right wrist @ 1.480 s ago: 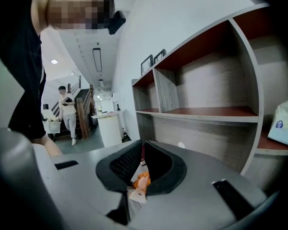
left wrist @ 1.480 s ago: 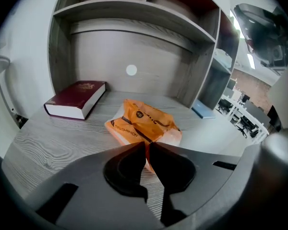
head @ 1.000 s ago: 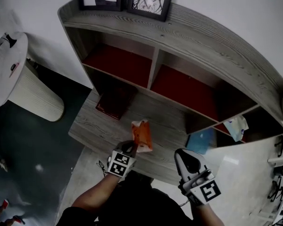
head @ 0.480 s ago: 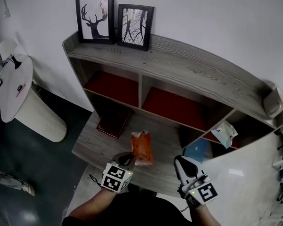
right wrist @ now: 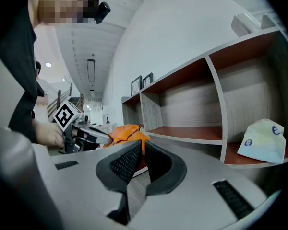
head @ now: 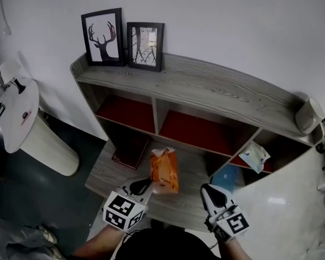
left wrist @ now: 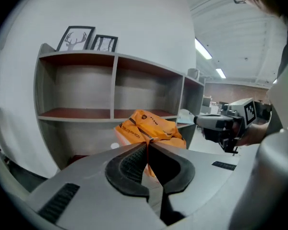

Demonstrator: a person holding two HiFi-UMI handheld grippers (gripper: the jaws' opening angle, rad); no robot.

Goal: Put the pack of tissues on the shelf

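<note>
Pack of tissues, orange: pinched at its near edge by the left gripper, jaws closed on the wrapper. Held up in front of the shelf's middle compartments, over the lowest board.
Right gripper: jaws together, nothing between them, by that board's front right edge.
White-and-blue packet: right compartment.
Two framed pictures: top board, left end.

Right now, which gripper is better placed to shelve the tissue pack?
Left. The left gripper is shut on the orange tissue pack facing the shelf; the right gripper is shut, empty.
</note>
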